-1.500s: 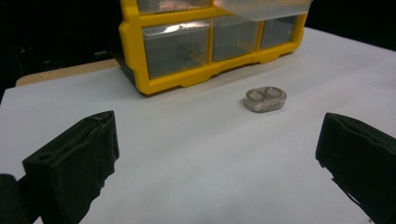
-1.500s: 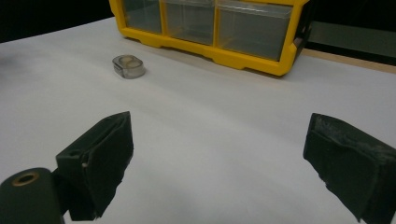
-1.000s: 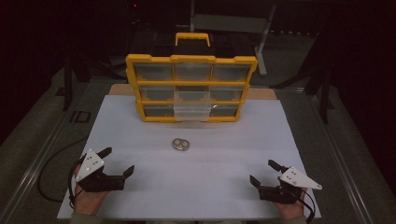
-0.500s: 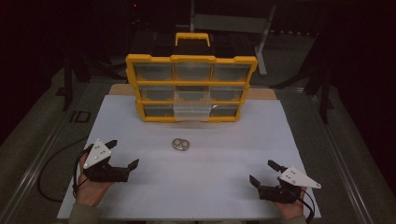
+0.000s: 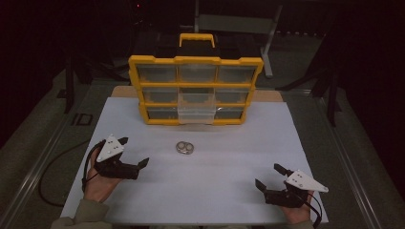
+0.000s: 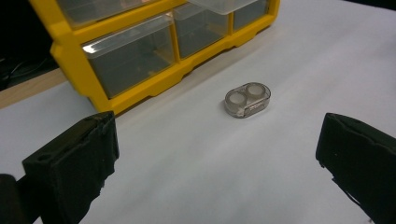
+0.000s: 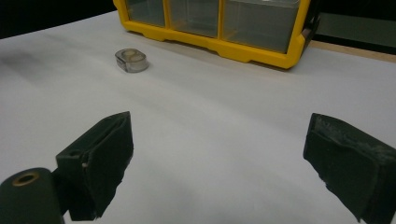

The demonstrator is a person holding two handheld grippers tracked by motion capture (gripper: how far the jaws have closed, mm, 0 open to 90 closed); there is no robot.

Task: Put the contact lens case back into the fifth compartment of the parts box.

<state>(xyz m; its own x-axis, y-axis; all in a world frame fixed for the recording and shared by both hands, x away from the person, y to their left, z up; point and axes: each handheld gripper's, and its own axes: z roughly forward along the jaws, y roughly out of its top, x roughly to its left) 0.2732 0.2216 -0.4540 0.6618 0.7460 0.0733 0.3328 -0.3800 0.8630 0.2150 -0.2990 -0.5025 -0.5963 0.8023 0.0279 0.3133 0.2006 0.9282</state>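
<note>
The left gripper (image 5: 134,152) has its jaws wide apart, pointing at the small case (image 5: 185,148). The right gripper (image 5: 270,177) is also open, well apart from it.

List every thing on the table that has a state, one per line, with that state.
Left hand-held gripper: open, holds nothing, aimed at the small case.
Right hand-held gripper: open, holds nothing, near the table's front edge.
Small clear case: lying flat on the white table, lid shut, untouched.
Yellow drawer organizer: upright, handle up.
Bottom middle drawer: pulled partly out; the others are shut.
</note>
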